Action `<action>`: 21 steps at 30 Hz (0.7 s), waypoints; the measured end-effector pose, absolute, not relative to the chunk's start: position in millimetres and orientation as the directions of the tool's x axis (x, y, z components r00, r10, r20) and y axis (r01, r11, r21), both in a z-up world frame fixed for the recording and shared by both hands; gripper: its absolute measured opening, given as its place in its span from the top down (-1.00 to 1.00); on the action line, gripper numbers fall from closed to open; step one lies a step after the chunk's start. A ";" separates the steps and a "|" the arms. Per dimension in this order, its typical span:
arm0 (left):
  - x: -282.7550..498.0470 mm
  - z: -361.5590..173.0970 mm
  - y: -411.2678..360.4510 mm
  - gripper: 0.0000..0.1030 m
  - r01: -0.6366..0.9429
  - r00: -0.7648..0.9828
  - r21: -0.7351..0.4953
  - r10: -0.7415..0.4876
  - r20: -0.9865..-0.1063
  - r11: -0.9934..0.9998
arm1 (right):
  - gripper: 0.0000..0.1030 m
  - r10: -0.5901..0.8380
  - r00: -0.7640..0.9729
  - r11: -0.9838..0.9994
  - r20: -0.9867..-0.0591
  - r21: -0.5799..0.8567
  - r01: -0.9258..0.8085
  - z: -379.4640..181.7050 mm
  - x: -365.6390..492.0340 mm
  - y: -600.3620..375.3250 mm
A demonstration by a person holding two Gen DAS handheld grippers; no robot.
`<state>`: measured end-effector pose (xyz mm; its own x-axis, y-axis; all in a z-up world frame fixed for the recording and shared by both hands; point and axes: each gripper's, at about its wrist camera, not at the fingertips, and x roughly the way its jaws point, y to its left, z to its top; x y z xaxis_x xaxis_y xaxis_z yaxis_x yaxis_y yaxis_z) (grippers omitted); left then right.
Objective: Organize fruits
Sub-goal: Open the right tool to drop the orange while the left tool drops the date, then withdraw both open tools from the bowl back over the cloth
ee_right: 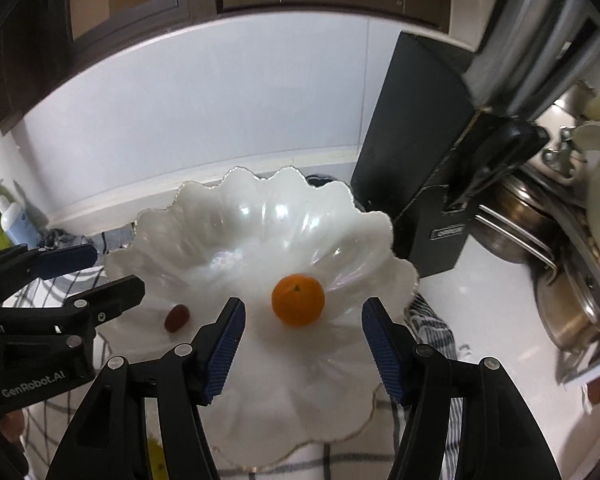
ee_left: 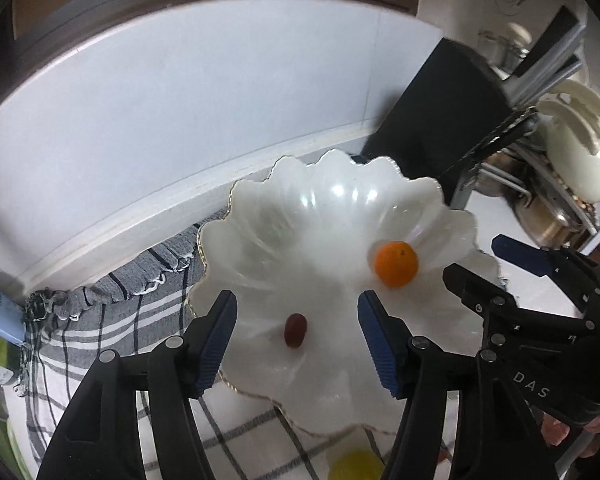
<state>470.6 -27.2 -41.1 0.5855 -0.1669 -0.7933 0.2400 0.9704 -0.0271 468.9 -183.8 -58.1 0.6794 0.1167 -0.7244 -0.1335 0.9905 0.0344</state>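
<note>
White kitchen counter under a checked cloth (ee_left: 100,344) carries a scalloped white bowl (ee_right: 260,216) at frame centre, holding an orange (ee_right: 298,300) and a red date (ee_right: 177,318), while left gripper (ee_left: 298,344) and right gripper (ee_right: 304,348) hover half-open, empty.

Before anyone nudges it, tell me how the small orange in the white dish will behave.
The orange looks round and smooth, so it probably rolls easily. The scalloped dish looks glossy and slopes inward, so it likely slides towards the middle.

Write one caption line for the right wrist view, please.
Open right gripper above a white scalloped bowl holding an orange and a red date.
</note>
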 end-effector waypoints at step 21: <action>358.3 8.8 -17.6 -0.30 0.289 0.725 0.019 -0.206 -0.658 0.957 | -0.20 0.069 0.806 0.992 -0.589 -0.043 -0.116 -9.4 341.1 -179.6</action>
